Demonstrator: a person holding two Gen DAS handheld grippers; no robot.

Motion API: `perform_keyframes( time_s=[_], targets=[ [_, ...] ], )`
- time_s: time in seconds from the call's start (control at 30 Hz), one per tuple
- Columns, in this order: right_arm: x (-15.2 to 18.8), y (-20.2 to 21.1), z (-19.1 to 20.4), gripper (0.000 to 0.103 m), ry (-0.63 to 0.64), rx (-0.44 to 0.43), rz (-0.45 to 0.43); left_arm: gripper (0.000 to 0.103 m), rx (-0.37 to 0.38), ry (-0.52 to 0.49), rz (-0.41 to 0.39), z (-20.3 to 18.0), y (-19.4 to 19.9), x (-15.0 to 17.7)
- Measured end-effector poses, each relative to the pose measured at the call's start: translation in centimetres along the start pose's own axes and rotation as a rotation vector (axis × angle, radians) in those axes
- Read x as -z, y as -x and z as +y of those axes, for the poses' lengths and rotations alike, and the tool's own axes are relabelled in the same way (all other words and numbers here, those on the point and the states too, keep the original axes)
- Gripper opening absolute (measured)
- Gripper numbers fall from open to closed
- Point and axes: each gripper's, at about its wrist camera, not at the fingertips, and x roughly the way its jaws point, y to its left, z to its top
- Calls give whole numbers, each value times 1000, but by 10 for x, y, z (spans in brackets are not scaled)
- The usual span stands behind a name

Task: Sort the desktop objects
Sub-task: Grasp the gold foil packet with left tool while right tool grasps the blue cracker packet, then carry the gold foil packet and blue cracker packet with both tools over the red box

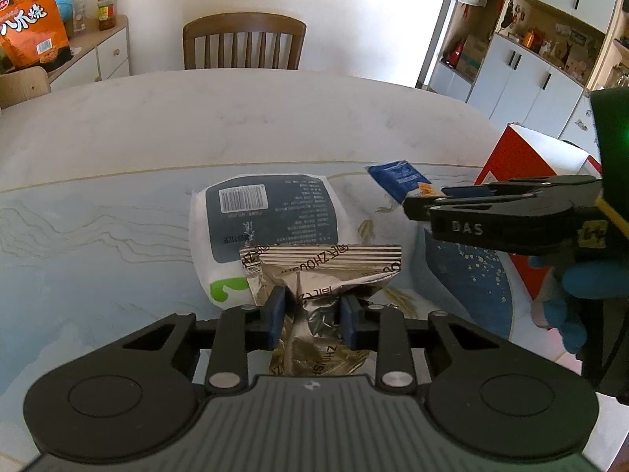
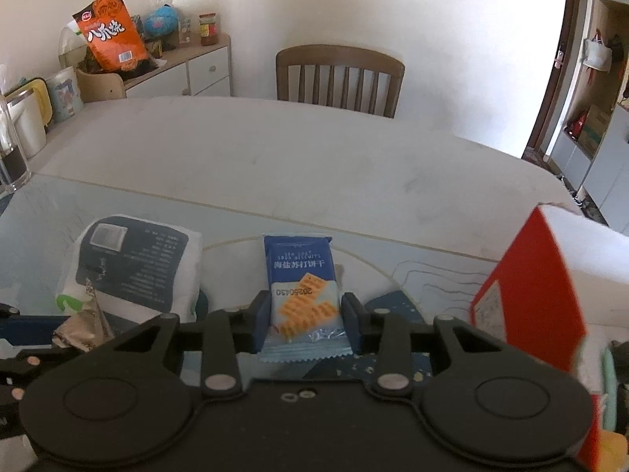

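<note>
The left claw (image 1: 310,316) is clamped on a crumpled silver foil packet (image 1: 326,271), its blue pads pinching the wrapper's waist. Just behind the packet a white pouch with a dark label (image 1: 267,228) lies flat on the counter (image 1: 236,126), toward the near edge.

To its right, the right claw (image 2: 306,322) grips a blue cracker packet (image 2: 302,287) by its lower half, pads pressed on both side edges. A red and white carton (image 2: 550,275) stands near the counter's right edge.

Both grips look secure. Judging from this, each wrapper should be lifted straight up and kept level, with the two claws kept apart so the thin foil neither slips nor tears.

A pale patterned mat (image 1: 78,236) covers the near part of the counter; the far part is bare. A wooden chair (image 1: 243,41) stands at the far edge, a sideboard (image 2: 188,69) with an orange snack bag (image 2: 110,31) at the far left, white cupboards (image 1: 523,70) at the right.
</note>
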Motion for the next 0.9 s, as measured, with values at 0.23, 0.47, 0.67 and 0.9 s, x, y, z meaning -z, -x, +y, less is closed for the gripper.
perform_keyframes(
  time_s=[0.23, 0.47, 0.67, 0.9],
  targets=[
    [1, 25, -5, 38, -36, -3, -23, 25, 2, 4, -19, -3, 13, 3],
    [2, 56, -3, 38, -37, -15, -38, 25, 9, 7, -35, -6, 30, 3],
    [4, 78, -6, 38, -42, -22, -57, 24, 1, 5, -54, -10, 44, 0],
    [10, 102, -14, 38, -41, -15, -60, 24, 5, -7, -93, -21, 66, -7]
  ],
)
